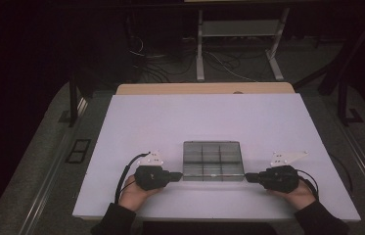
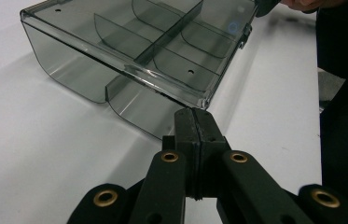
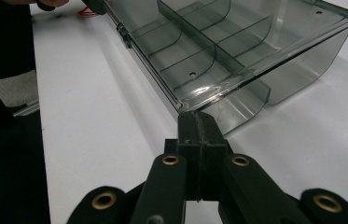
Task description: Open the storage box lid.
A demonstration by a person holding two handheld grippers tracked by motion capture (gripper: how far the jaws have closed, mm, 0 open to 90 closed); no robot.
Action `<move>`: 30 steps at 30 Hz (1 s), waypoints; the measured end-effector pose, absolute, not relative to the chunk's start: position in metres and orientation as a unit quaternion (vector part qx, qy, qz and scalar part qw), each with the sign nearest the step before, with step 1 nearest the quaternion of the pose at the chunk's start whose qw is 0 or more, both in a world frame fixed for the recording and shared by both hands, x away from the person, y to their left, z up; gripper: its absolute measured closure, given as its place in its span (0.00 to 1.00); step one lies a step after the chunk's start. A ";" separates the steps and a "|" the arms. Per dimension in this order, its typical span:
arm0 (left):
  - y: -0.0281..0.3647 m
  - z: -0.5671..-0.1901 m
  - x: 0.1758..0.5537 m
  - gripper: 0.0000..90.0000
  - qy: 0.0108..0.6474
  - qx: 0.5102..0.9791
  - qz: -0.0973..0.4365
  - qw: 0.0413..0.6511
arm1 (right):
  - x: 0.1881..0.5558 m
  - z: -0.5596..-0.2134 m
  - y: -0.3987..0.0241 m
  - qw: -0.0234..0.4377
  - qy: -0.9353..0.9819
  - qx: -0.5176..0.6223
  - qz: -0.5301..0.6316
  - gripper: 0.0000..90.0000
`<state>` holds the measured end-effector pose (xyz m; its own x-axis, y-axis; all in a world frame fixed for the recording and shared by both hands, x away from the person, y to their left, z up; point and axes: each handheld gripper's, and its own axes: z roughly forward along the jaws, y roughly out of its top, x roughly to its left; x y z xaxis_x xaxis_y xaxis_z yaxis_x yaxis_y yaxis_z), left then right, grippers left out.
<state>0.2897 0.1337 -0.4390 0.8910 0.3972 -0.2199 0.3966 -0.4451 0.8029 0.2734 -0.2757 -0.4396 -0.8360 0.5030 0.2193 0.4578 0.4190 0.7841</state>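
The clear smoky-grey plastic organiser box [image 1: 213, 161] lies flat near the front middle of the white surface [image 1: 170, 122], between the two tools. The left hand-held gripper [image 1: 179, 175] and the right hand-held gripper [image 1: 247, 177] each have their jaws pressed together with nothing between them, tips just at the box's near corners; whether they touch it I cannot tell.

Judging from this, the main risk is the box skating away: the surface looks smooth and matte, the box is light, hard and glossy, so an uneven push from one side could spin or slide it. Closed tips on a rounded, slick corner [image 2: 204, 101] could also slip off under the lid edge [image 3: 181, 105].

The box is shallow and rectangular, with curved translucent dividers forming compartments, all empty as far as can be seen, and a small latch on its front edge [image 2: 245, 37]
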 end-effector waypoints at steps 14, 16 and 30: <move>0.134 -0.439 0.291 0.99 0.232 0.851 -0.003 0.472 | 0.274 -0.439 -0.276 0.024 0.842 0.285 0.457 0.99; 0.134 -0.439 0.291 0.99 0.231 0.851 -0.003 0.472 | 0.274 -0.440 -0.276 0.025 0.842 0.286 0.457 0.99; 0.134 -0.439 0.292 0.99 0.228 0.851 0.003 0.473 | 0.276 -0.440 -0.276 0.022 0.841 0.289 0.458 0.99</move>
